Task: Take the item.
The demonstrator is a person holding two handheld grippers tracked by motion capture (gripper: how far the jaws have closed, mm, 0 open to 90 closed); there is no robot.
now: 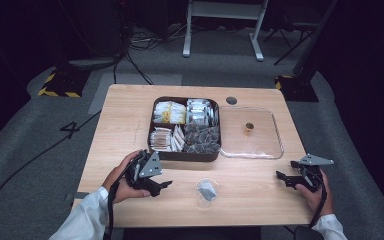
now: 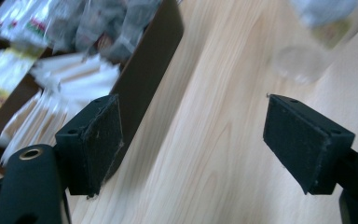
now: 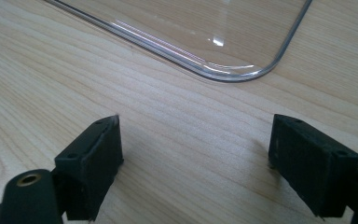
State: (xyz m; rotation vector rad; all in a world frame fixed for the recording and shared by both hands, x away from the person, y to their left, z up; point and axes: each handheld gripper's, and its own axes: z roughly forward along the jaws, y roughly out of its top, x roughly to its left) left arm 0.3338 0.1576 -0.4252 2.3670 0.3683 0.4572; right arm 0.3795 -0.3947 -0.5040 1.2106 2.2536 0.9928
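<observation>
Both grippers' fingers [image 2: 98, 140] spread, empty; clear cup [image 2: 303, 60] blurred, cut off at left gripper view's top.

Cup [image 2: 307, 51] was blurred and cut off by the top edge in the left gripper view. Its dark contents [image 1: 207, 190] were too small to be identified. Clear lid [image 3: 205, 42] was cropped at the top.
</observation>
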